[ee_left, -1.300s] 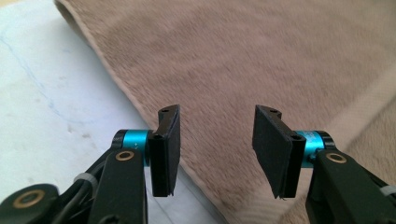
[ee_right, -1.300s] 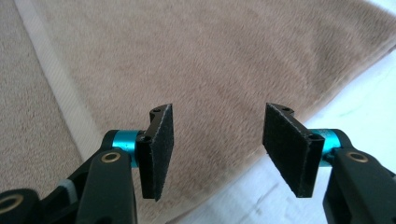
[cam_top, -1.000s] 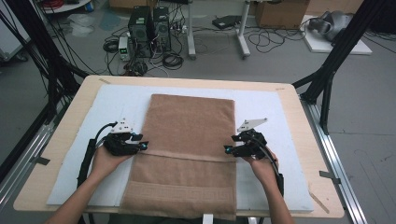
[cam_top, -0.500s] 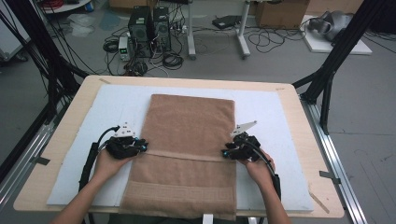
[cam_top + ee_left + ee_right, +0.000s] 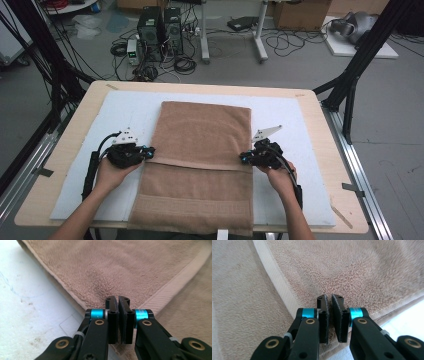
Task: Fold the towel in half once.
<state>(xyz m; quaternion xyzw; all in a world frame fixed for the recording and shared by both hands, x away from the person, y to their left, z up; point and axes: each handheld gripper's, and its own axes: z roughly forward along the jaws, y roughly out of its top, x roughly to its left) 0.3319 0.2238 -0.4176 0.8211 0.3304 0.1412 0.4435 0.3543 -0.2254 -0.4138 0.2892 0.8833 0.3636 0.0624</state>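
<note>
On towel (image 5: 200,150), both grippers clamped

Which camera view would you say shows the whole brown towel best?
The high view: the brown towel lies complete on the white mat, its folded edge visible. Both gripper views give close-ups of its pile and woven band.

I'm working in a lab: behind the desk (image 5: 320,125) sit computer towers (image 5: 160,27) amid tangled floor cables (image 5: 300,42), with black frame struts (image 5: 360,65) bracing the desk's corners.
</note>
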